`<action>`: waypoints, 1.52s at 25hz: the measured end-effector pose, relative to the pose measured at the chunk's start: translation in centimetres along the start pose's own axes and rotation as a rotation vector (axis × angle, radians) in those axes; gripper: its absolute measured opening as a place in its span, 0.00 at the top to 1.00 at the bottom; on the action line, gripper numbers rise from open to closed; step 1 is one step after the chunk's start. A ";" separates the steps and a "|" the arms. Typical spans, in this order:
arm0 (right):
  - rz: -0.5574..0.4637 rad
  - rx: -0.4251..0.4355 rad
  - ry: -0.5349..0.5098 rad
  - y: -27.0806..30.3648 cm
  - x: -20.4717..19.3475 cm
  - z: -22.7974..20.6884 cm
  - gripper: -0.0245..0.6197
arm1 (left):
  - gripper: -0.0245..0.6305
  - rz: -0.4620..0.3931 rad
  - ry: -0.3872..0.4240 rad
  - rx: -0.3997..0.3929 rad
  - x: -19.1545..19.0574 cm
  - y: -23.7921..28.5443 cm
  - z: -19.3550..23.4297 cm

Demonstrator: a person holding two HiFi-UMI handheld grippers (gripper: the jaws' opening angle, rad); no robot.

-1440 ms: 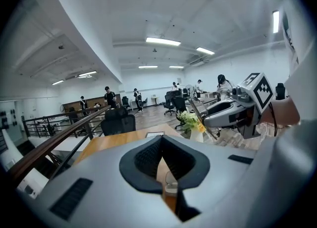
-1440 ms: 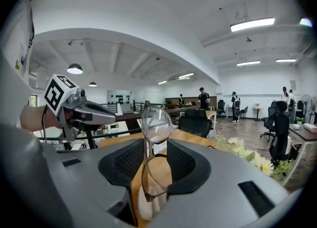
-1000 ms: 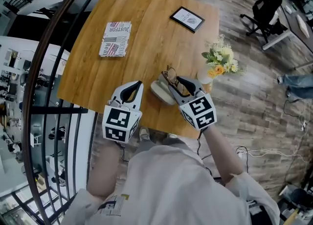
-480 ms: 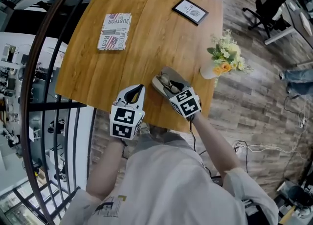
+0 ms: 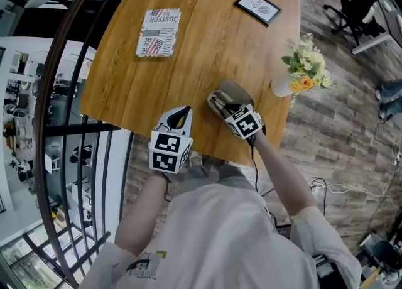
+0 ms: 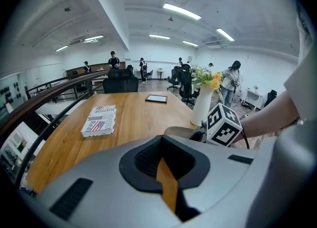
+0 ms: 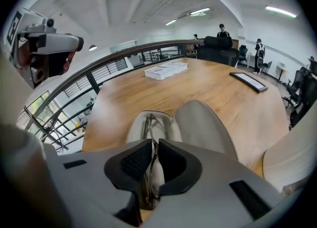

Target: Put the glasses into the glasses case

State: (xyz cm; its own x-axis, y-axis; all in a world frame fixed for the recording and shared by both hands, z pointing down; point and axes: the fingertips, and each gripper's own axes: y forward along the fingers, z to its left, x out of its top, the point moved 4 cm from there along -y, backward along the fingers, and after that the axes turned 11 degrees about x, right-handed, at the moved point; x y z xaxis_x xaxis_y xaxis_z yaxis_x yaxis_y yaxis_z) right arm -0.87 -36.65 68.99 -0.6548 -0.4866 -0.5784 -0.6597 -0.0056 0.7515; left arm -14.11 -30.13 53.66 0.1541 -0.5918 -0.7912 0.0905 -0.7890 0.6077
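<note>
1. Right gripper view: the right gripper [image 7: 155, 145] has just been closing. Its dark pads now pinch the thin frame of the glasses [image 7: 148, 123], which lie in the pale tray of the open glasses case [image 7: 203, 123], whose lid is laid back beside it.
2. Left gripper view: the left gripper [image 6: 162, 158] is closed at the tips with nothing between them, only a sliver of table [image 6: 133, 118] showing behind.
3. Head view: the right gripper [image 5: 228, 105] covers the glasses. The case [image 5: 227, 88] sits near the table's front edge.
4. Right forearm reaches forward, with the gripper tipped steeply down into the case. The left gripper [image 5: 179, 112] slopes more gently down at the near edge, left of the case and apart from it.
5. Farther off are a vase [image 5: 284, 86], a magazine [image 5: 158, 32] and a picture frame [image 5: 258, 7].
</note>
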 end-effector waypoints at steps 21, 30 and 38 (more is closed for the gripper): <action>-0.240 -0.113 -0.093 -8.9 7.9 5.0 0.85 | 0.94 -0.071 -0.088 -0.066 2.8 -3.6 1.7; -0.554 -0.234 -0.228 -20.3 16.9 9.2 0.89 | 0.94 -0.318 -0.003 -0.039 12.2 -9.4 3.9; -0.805 -0.279 -0.348 -30.0 21.8 16.5 0.89 | 0.94 -0.510 0.167 0.027 17.4 -16.1 4.3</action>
State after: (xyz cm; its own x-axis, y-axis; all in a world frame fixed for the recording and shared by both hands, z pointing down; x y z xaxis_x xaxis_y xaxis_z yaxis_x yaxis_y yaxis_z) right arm -1.44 -32.66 28.60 -0.1406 0.0455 -0.9890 -0.8812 -0.4611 0.1041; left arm -17.07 -28.41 29.86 0.2517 -0.1000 -0.9626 0.1698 -0.9747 0.1456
